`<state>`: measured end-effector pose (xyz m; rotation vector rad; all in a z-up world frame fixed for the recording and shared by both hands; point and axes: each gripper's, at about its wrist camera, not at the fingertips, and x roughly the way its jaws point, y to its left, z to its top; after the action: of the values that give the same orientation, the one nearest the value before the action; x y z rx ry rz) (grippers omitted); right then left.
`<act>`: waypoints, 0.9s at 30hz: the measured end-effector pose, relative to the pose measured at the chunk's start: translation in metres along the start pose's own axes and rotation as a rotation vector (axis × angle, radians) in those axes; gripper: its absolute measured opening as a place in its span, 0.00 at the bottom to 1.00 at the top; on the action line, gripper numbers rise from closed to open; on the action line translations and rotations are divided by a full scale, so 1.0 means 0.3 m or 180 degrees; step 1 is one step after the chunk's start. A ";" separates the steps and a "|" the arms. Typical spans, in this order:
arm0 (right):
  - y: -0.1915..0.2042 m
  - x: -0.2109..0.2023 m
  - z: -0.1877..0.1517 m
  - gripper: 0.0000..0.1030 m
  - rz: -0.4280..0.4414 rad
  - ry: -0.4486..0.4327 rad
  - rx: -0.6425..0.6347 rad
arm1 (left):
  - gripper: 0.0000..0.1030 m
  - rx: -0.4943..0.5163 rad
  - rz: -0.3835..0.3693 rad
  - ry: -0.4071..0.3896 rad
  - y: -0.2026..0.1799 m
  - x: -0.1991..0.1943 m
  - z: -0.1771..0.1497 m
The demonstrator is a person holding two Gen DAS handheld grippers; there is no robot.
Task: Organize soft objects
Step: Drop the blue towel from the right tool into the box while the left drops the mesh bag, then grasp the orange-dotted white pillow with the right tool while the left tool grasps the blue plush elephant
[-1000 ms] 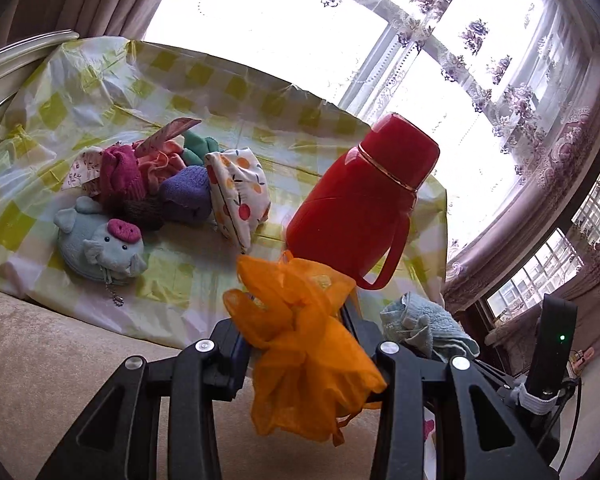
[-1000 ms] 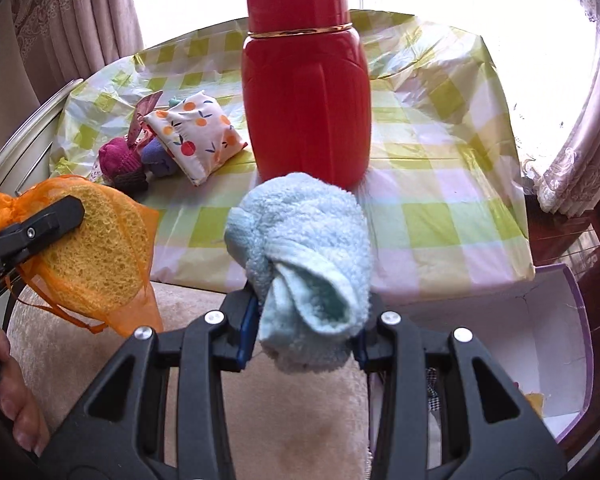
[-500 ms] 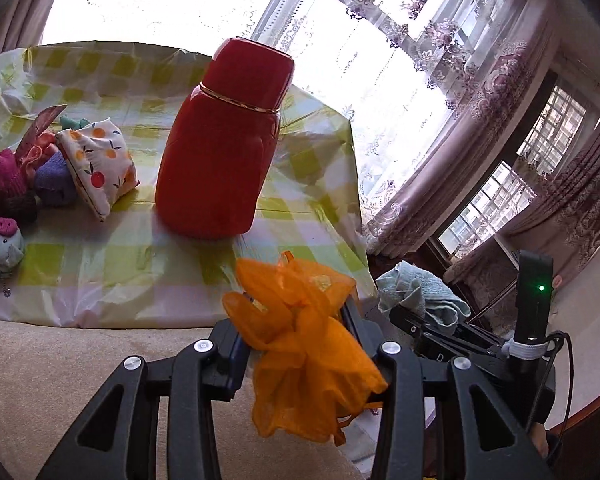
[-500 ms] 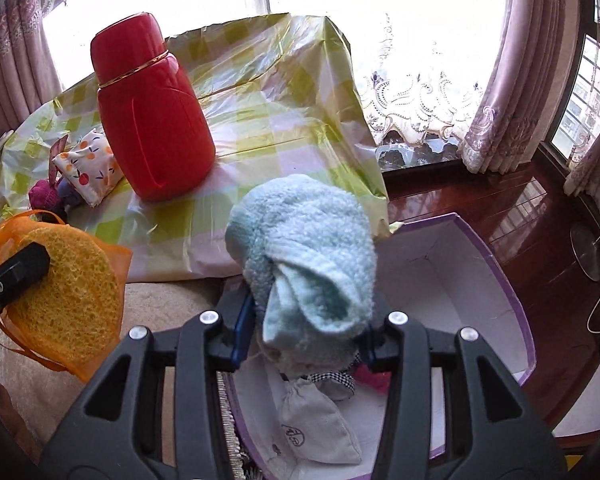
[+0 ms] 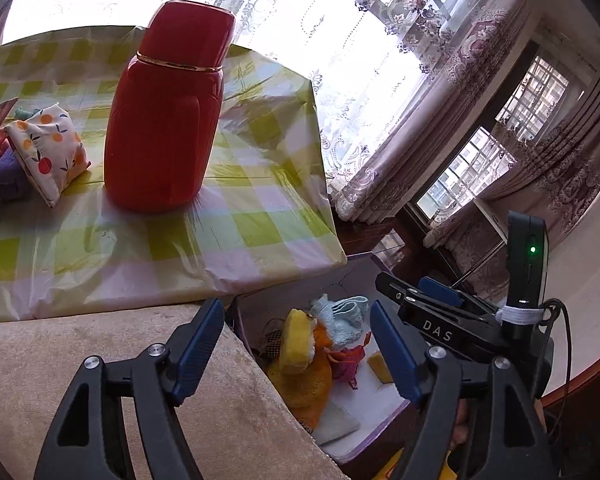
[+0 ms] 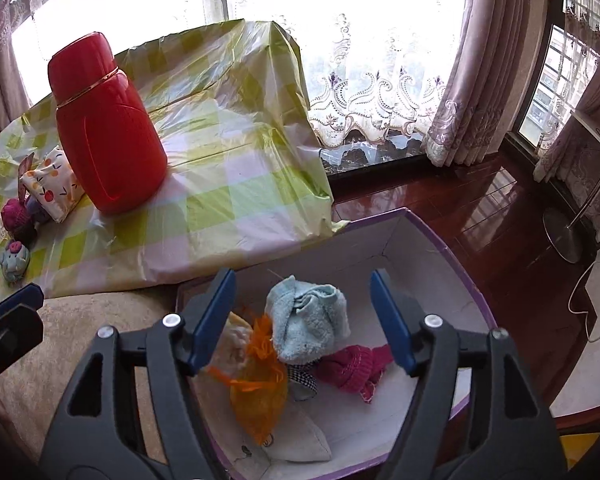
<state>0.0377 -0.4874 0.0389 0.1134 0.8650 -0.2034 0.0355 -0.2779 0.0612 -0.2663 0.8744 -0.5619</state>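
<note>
Below the left gripper (image 5: 296, 344), in the left wrist view, the purple-rimmed box (image 5: 384, 416) sits on the floor against the beige cushion (image 5: 100, 360); its jaws have just been opening and stand well apart with nothing between the pads, and the orange mesh bag with the yellow sponge (image 5: 300, 364) lies under them in the box, touching the pale blue towel (image 5: 346, 320). What remains to sort lies up and to the left on the checked tablecloth (image 5: 240, 220): the fruit-print pouch (image 5: 48, 156) leans beside the red flask (image 5: 166, 108), well apart from these tongs. Over the same box (image 6: 420, 248) in the right wrist view, the right gripper (image 6: 302, 316) also has just been opening, its jaws wide and empty, with the towel (image 6: 308, 324) bunched directly beneath, resting against the orange bag (image 6: 260, 388) and a pink knit piece (image 6: 352, 364). From here the pouch (image 6: 50, 186), a magenta knit item (image 6: 16, 214) and a small blue plush (image 6: 15, 260) lie far left past the flask (image 6: 108, 132). I judge the left gripper (image 6: 8, 328), seen at that left edge, the nearer to them; the pouch's long side slants away from the flask.
</note>
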 end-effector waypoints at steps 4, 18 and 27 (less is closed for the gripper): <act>0.021 -0.001 0.002 0.78 -0.0055 -0.0014 -0.0041 | 0.80 0.0103 0.0315 0.0011 0.013 0.009 -0.010; 0.276 -0.069 0.004 0.90 -0.0058 -0.0227 -0.0521 | 0.80 0.0487 0.1414 -0.0391 0.225 -0.217 -0.016; 0.591 -0.060 0.012 0.91 0.0411 -0.0235 -0.1062 | 0.78 -0.0364 0.1725 -0.0490 0.580 -0.386 0.004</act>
<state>0.0686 -0.3128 0.0580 -0.1489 0.8042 0.0588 0.0391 -0.0689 0.0602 -0.1627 0.7876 0.0125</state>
